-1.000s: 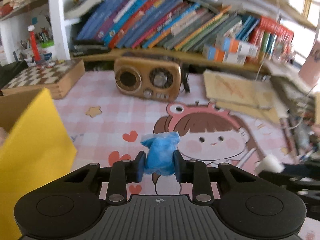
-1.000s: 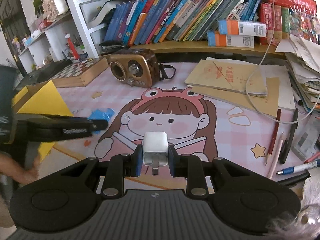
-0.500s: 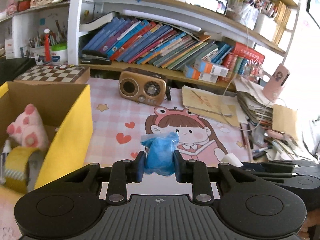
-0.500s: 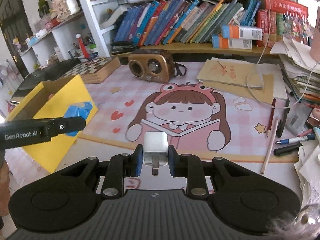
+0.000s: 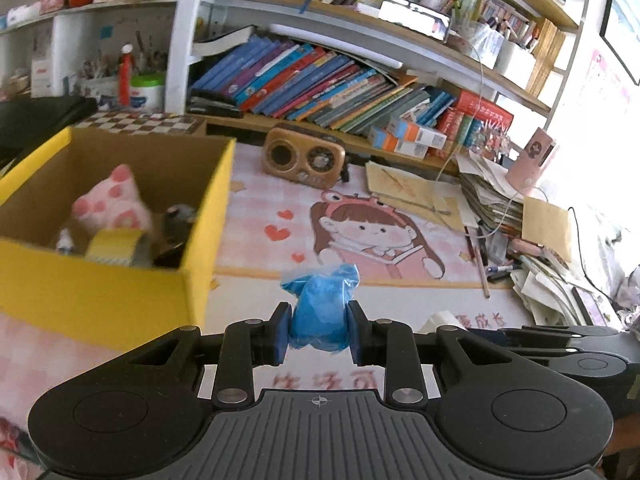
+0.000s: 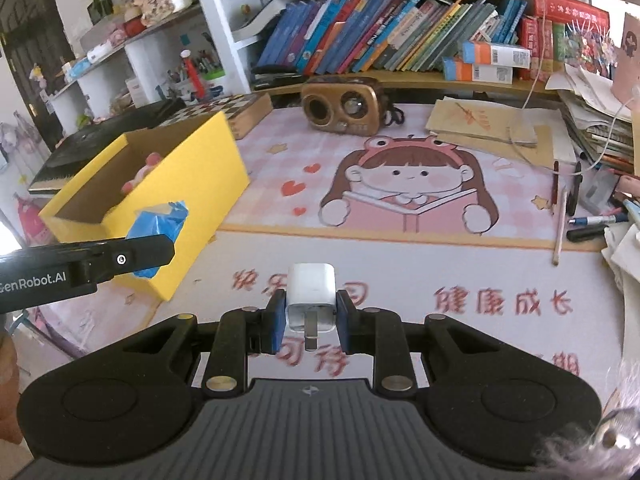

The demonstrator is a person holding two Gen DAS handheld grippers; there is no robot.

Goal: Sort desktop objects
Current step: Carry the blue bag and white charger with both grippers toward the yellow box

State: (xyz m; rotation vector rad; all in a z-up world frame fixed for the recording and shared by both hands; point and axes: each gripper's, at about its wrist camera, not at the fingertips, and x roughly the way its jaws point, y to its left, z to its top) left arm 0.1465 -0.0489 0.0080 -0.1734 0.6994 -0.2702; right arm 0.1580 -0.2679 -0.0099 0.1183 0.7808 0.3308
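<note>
A pink cartoon desk mat (image 6: 400, 252) lies below crowded bookshelves (image 5: 320, 80). The left gripper (image 5: 319, 330), tilted down just beside the yellow box (image 5: 120, 300), grips a blue crumpled bag (image 5: 320, 312). The right gripper (image 6: 311, 322), farther from the box, clamps a white charger (image 6: 311, 294). The box holds a pink plush (image 5: 112, 204), a tape roll (image 5: 114, 246) and perhaps a dark, blurred object.

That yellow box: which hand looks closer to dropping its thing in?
Probably the left. The left gripper, shut on the blue bag, sits right beside the yellow box. The right gripper, holding the white charger, is farther out over the mat.
</note>
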